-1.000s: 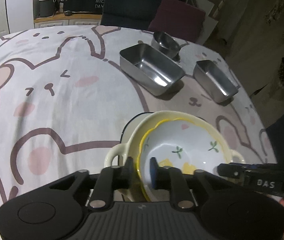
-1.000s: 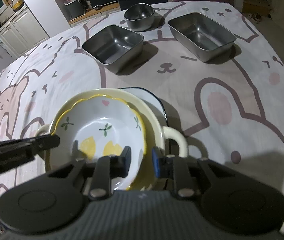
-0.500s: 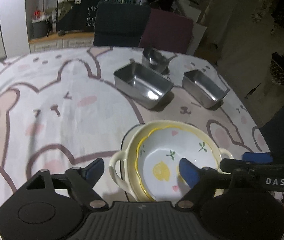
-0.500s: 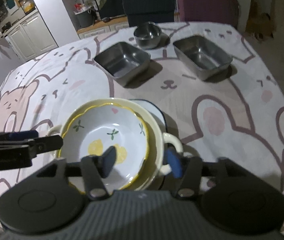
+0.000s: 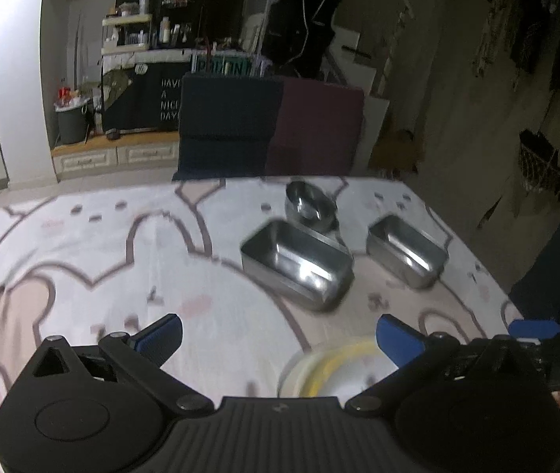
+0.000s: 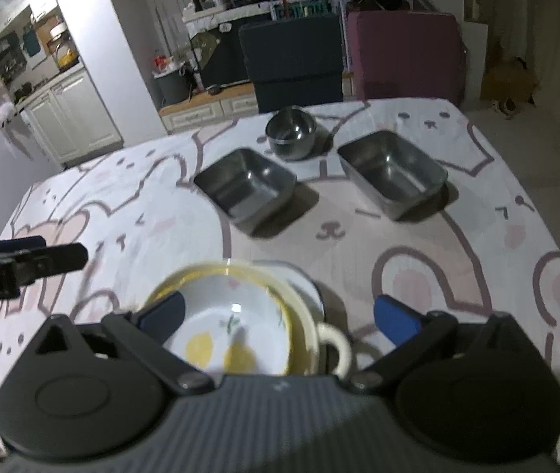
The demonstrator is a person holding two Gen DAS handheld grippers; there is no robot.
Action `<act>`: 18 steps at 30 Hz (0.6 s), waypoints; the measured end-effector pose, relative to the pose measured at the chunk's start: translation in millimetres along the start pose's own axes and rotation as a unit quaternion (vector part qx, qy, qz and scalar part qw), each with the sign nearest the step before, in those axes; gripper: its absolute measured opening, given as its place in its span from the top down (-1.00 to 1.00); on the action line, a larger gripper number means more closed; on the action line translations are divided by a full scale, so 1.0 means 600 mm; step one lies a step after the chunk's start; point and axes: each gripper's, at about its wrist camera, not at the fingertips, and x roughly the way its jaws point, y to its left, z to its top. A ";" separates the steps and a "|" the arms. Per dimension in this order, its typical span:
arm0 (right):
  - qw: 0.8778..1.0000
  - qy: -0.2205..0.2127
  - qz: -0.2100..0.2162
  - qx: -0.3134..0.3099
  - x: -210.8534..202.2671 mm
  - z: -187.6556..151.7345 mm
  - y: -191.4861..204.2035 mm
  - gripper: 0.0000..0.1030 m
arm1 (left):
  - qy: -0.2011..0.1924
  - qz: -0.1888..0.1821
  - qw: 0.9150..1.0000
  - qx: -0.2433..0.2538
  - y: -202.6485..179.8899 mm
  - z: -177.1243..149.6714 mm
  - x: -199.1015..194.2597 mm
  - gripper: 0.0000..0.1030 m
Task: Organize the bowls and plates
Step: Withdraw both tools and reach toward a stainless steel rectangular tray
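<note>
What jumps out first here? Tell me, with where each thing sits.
The lemon-painted bowl nested in a cream two-handled dish sits at the near edge of the bear-print tablecloth, just beyond the right claw, whose jaws have just been opening and stand wide with nothing pinched. Further back, two steel rectangular pans flank a small round steel bowl.

A white bowl (image 6: 232,327) with lemon prints and a yellow scalloped rim is sitting upright, nested inside a cream bowl (image 6: 307,327) with loop handles. Both are resting on a plate (image 6: 311,287), whose edge is peeking out behind them.
</note>
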 end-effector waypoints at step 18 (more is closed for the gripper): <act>0.994 -0.040 0.005 0.103 0.175 0.158 -0.009 -0.95 | 0.017 -0.053 0.993 0.108 0.036 0.136 0.259 -0.71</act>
